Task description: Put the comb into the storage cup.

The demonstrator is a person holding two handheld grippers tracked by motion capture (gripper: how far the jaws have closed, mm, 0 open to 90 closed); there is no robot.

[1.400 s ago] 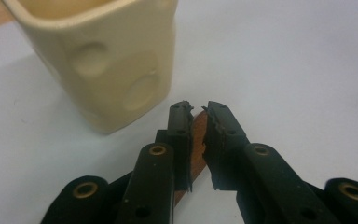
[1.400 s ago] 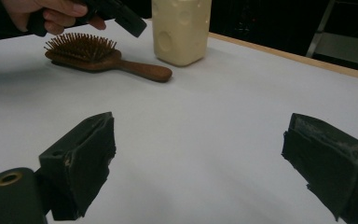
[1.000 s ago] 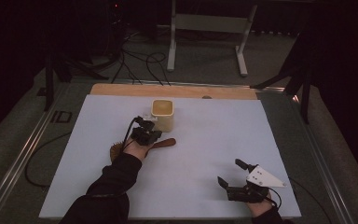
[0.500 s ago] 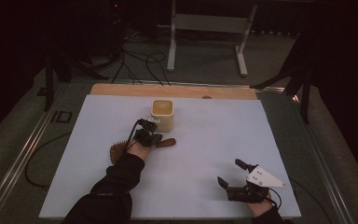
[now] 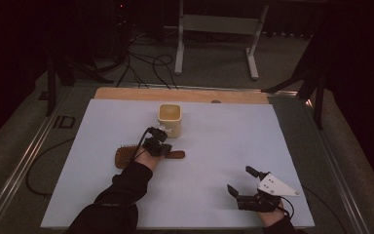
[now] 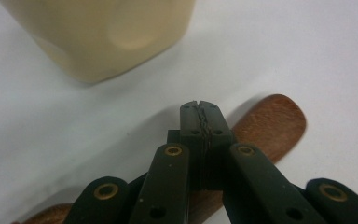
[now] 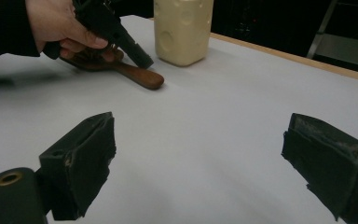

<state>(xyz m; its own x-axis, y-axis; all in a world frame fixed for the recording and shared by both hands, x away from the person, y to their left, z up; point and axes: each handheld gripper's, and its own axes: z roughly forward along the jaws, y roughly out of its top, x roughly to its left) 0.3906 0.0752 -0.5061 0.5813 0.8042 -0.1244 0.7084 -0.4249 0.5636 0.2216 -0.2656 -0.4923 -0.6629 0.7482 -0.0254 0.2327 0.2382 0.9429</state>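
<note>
With its jaws pressed together and nothing between them, the left claw (image 6: 200, 108) hovers just above the handle of a wooden hairbrush (image 6: 270, 123), its tips pointing down toward the white bench (image 6: 307, 46). From the left claw's own view the meshed pads sit over the middle of the handle, whose rounded end juts out to the right, and a cream-coloured cup (image 6: 102, 37) stands just beyond on the sheet. Whether the tips actually touch the wood cannot be told. In the high view the left claw (image 5: 157, 145) lies between the cup (image 5: 169, 119) and the hairbrush (image 5: 126, 155), whose bristled head rests flat to the left of the hand and whose handle reaches right. The cup stands upright, near the bench's far edge. Well apart from all this, near the front right corner of the bench (image 5: 272, 136), the right claw (image 5: 238, 183) rests with its jaws spread wide and empty, nothing but bare sheet between them in the right claw's view (image 7: 198, 154).
</note>
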